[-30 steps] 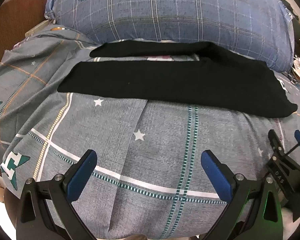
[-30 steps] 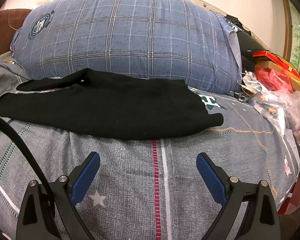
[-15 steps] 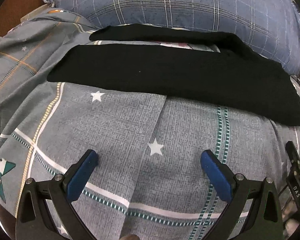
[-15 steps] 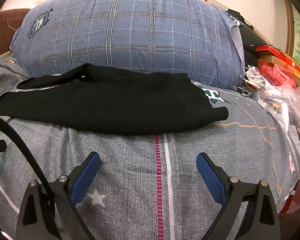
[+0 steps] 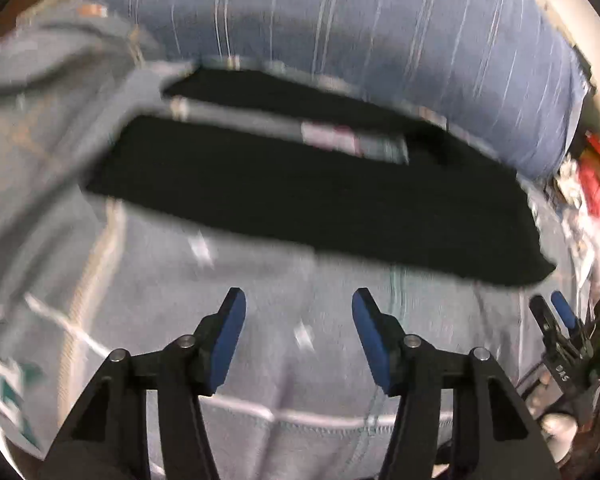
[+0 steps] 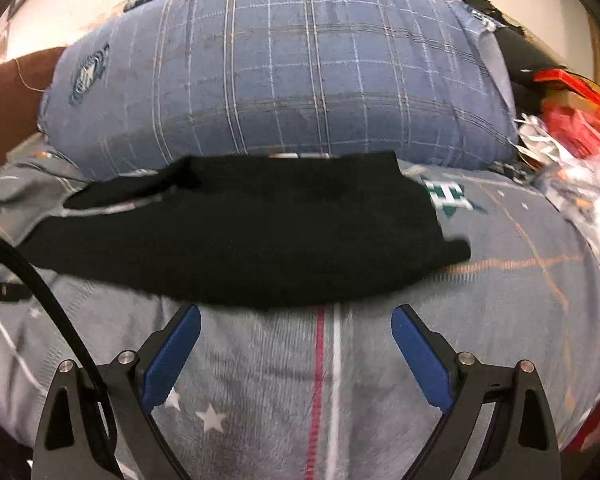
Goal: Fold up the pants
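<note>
Approach stage, by my judgement: no fold begun. The black pants (image 6: 236, 236) lie flat across the patterned bedsheet (image 6: 328, 380), far of both tools. Left gripper (image 5: 298, 304) is partly spread, empty; right gripper (image 6: 296, 316) is wide, empty, near the hem. Next: seize an edge (view blurred). A plaid pillow (image 6: 284, 72) lies beyond; clutter (image 6: 572, 128) sits right.

Motion blur smears the pants (image 5: 308, 200) and bedsheet (image 5: 260, 340); the red clutter (image 6: 572, 120) is unidentifiable.
</note>
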### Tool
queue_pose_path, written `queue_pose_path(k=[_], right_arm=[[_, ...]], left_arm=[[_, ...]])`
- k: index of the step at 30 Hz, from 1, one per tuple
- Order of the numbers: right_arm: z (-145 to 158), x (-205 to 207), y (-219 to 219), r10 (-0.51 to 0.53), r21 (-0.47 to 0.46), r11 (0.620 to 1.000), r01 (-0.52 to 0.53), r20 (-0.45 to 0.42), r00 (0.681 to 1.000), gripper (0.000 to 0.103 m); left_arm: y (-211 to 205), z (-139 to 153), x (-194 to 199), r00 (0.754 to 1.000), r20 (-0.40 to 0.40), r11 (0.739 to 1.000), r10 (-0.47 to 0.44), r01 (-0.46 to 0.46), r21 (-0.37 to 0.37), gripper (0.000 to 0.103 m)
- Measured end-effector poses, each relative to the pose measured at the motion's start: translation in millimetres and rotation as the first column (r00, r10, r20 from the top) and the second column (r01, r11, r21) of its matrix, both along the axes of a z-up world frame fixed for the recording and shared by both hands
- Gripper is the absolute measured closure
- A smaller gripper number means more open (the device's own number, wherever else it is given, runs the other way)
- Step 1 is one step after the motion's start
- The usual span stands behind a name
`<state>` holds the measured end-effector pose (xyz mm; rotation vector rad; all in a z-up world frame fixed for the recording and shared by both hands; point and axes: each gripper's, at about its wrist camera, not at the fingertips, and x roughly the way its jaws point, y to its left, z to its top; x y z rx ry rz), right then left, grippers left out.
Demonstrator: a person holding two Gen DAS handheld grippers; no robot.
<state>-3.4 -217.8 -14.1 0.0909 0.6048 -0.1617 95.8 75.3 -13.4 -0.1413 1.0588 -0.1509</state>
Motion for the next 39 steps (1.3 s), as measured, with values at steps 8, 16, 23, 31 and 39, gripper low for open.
queue_pose_path(k=[8, 16, 23, 31, 39], right_arm=[[70, 76, -58, 0.108, 0.032, 0.994, -0.106, -0.070, 0.992, 0.004], [68, 193, -143, 0.038, 0.134, 0.991, -0.009, -0.213, 0.976, 0.005], [31, 255, -178, -0.037, 0.189, 0.977, 0.099, -0.306, 0.951, 0.005], [13, 280, -170, -0.039, 0.178, 0.978, 0.107, -0.349, 0.936, 0.014], [31, 263, -172, -0.024, 0.237, 0.966, 0.104, -0.319, 0.948, 0.087]], left_arm=[[57, 40, 120, 0.998, 0.058, 0.996, 0.015, -0.021, 0.091, 0.037], [96, -3, 226, 0.997, -0.073, 0.999, 0.028, -0.030, -0.026, 0.037], [106, -41, 282, 0.991, -0.120, 0.998, 0.065, -0.065, 0.008, 0.037], [84, -71, 317, 0.990, -0.142, 0.997, 0.014, -0.002, 0.081, 0.043], [65, -36, 292, 0.998, -0.042, 0.997, -0.043, 0.046, 0.063, 0.097]])
